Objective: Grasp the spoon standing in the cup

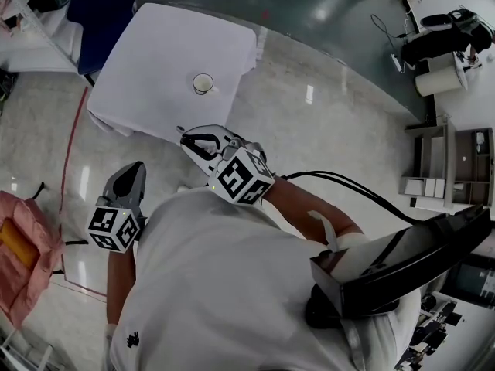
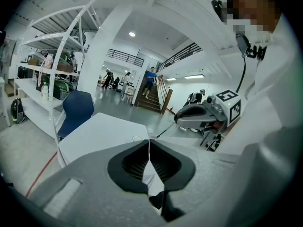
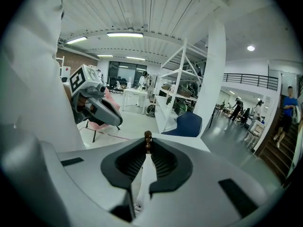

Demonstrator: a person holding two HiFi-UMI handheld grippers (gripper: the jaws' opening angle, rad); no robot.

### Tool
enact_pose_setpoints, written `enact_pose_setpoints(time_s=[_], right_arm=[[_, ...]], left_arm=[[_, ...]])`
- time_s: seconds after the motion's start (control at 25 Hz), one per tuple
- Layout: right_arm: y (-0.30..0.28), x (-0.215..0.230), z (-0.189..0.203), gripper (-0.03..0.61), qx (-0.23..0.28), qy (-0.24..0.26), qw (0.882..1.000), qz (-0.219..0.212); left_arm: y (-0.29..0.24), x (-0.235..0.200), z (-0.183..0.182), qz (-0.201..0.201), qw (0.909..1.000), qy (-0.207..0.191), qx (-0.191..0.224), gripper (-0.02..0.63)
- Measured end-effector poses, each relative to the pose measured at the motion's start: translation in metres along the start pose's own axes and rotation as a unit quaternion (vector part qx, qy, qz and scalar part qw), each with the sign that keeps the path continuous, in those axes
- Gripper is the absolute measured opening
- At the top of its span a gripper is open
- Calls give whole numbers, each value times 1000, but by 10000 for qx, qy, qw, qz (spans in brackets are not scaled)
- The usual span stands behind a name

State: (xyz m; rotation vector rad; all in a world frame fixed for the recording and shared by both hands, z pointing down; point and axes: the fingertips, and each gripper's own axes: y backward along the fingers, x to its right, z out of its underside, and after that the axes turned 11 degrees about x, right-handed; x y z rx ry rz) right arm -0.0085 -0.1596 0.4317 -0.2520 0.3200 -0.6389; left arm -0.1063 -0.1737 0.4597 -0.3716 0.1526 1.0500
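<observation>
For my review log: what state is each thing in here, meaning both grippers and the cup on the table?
Left grey two-jaw gripper: shut, empty.
Right grey two-jaw gripper: shut on a small brown tip, likely the spoon's handle.
Small round pale cup: upright on the white-clothed table, apart from both grippers.

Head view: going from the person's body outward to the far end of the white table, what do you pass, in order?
In order: left gripper → right gripper → cup on the white table → blue chair beyond the table's far left side.
</observation>
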Motion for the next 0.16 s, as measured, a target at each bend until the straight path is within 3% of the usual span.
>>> enact_pose_setpoints(time_s=[0.16], right_arm=[[-2,9,3,43,15,-28,10000,-27]], left_arm=[[-8,-1,-2,-30,10000,8,-20,12]])
